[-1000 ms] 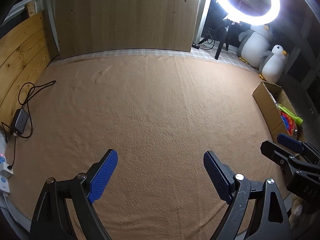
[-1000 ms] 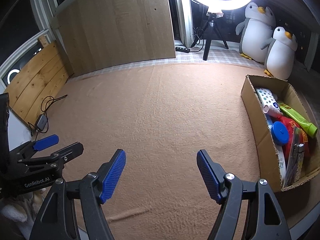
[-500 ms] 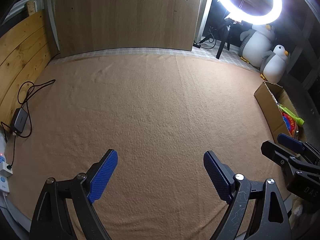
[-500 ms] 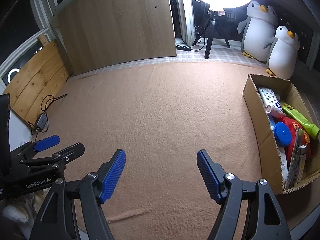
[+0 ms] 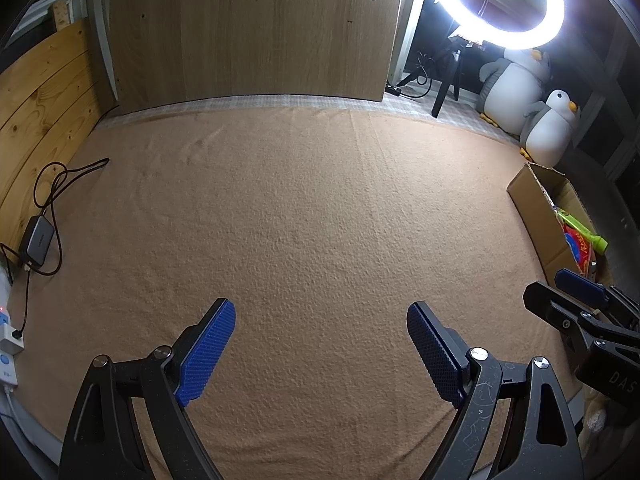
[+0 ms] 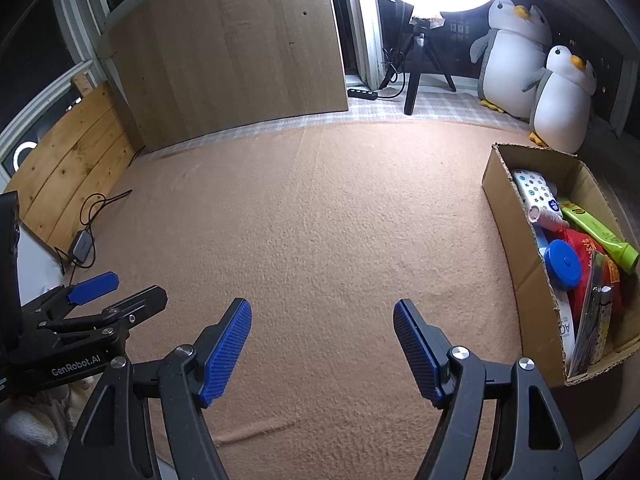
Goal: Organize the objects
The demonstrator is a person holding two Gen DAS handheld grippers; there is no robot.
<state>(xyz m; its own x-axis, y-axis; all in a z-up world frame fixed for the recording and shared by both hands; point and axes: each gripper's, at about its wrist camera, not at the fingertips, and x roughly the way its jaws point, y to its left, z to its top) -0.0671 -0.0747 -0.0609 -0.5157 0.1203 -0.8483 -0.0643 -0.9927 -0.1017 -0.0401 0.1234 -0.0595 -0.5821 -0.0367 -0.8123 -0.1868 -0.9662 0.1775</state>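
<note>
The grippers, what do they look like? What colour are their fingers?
Both look alike. The left gripper and the right gripper have black frames shaped like open triangles, with shiny silver bolts at the joints. Their fingers wear bright blue ribbed pads. White letters on the left gripper's side, seen from the right wrist view, spell "GenRobot.AI". No cables show on either one.

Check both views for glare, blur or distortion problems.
Left wrist view: the lit white ring light blows out top right, the dark room edges bow with fisheye. Right wrist view: same glare at top, but the open brown cardboard box stays sharp.
</note>
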